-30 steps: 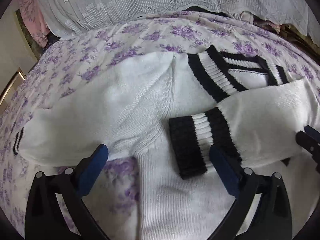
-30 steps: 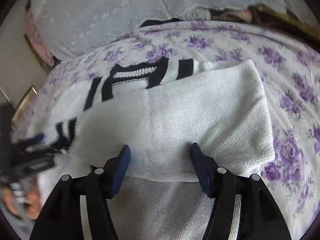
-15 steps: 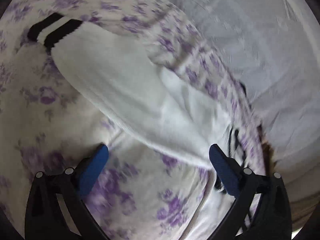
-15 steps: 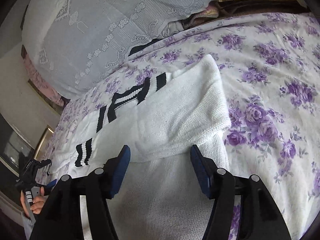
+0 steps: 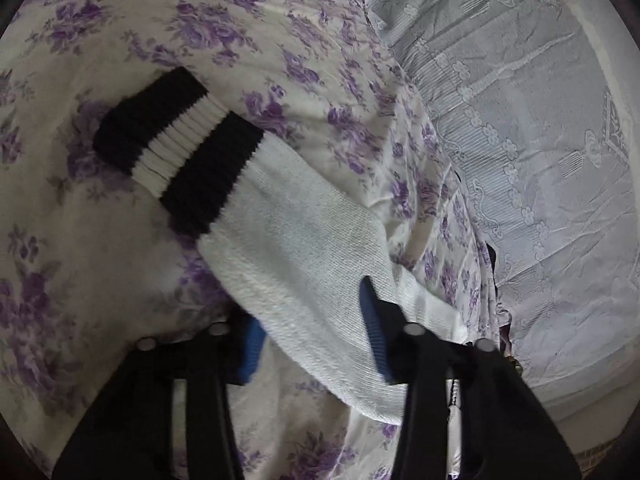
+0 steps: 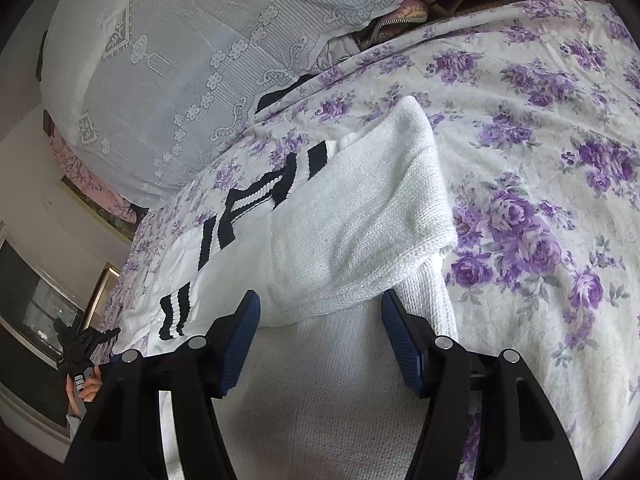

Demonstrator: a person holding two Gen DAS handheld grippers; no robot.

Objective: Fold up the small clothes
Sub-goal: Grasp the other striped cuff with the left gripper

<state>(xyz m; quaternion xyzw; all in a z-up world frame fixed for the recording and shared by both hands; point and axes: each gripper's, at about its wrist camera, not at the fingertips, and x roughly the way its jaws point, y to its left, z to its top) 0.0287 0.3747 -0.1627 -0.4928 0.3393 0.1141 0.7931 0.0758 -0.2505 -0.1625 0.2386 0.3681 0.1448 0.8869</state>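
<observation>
A white knit sweater (image 6: 340, 400) with black stripes lies on the floral bed sheet (image 6: 560, 160). Its right sleeve (image 6: 372, 208) is folded across the body, and the striped collar (image 6: 256, 204) shows beyond it. In the left wrist view the other sleeve (image 5: 304, 248), ending in a black-and-white cuff (image 5: 176, 140), stretches out over the sheet (image 5: 80, 240). My left gripper (image 5: 312, 328) has its blue pads on either side of this sleeve, narrowly apart. My right gripper (image 6: 320, 336) is open above the sweater body, holding nothing.
A white lace cover (image 6: 180, 60) drapes over pillows at the head of the bed; it also shows in the left wrist view (image 5: 540, 140). The bed's left edge with a dark cabinet (image 6: 28, 300) lies beyond. My left hand and gripper (image 6: 80, 356) show there.
My left gripper swung left from over the sweater body to the outstretched sleeve, and its jaws have narrowed around it. My right gripper pulled back slightly and tilted, staying open.
</observation>
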